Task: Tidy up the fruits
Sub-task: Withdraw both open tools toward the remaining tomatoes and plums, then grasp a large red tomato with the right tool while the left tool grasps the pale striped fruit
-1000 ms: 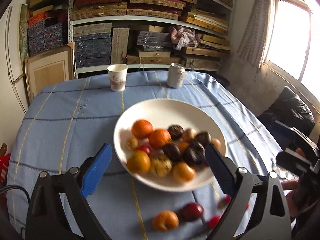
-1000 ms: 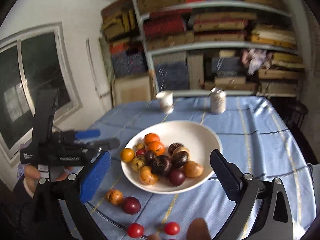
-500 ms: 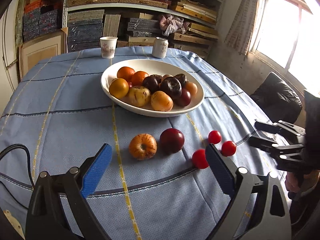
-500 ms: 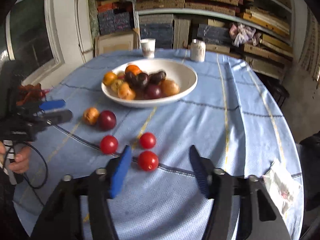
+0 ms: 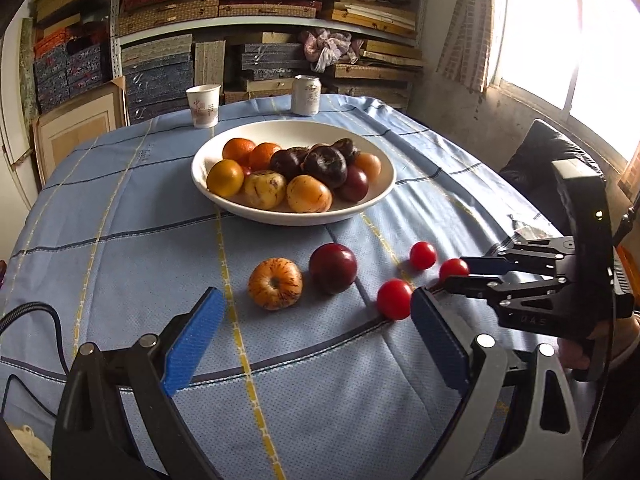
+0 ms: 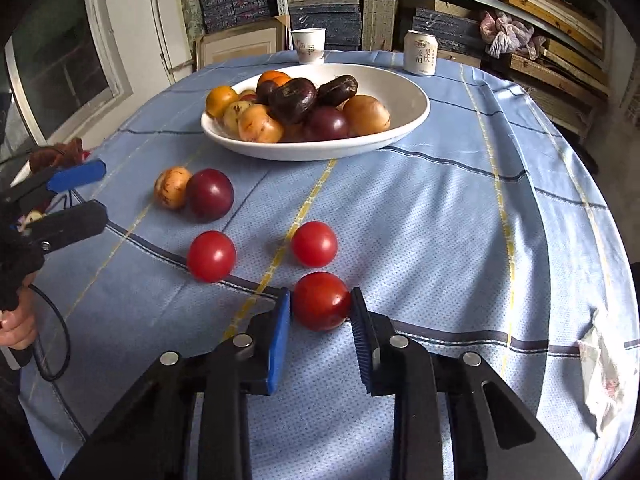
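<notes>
The right tool [image 6: 321, 307] sits low in the centre of the right wrist view, its jaws narrow and closing around the nearest tomato [image 6: 322, 301]. The blue pads [image 6: 280, 338] stand at either side of the fruit; whether they press it yet I cannot tell, and it rests on the bench [image 6: 440, 216]. The left tool [image 5: 316, 340] fills the bottom of the left wrist view with its jaws wide, though easing inward, and nothing between them. It hovers over bare cloth, short of the loose fruit.

Just beyond the right tool, two more tomatoes lie apart on the cloth, one toward the left [image 6: 211, 256] and one in the middle of the frame [image 6: 314, 243]. Further toward the upper left, a dark red plum [image 6: 209, 194] touches a small striped orange fruit [image 6: 172, 187]. Past them, in the upper centre, the white bowl [image 6: 412, 100] already holds a heap of orange, yellow and dark purple fruit. A paper cup [image 6: 308, 45] and a can [image 6: 419, 53] stand behind it at the far edge.

By my reading, most of the job is done: the bulk of the fruit is in the bowl. Five pieces remain outside it, and the first of them is only now being taken.
</notes>
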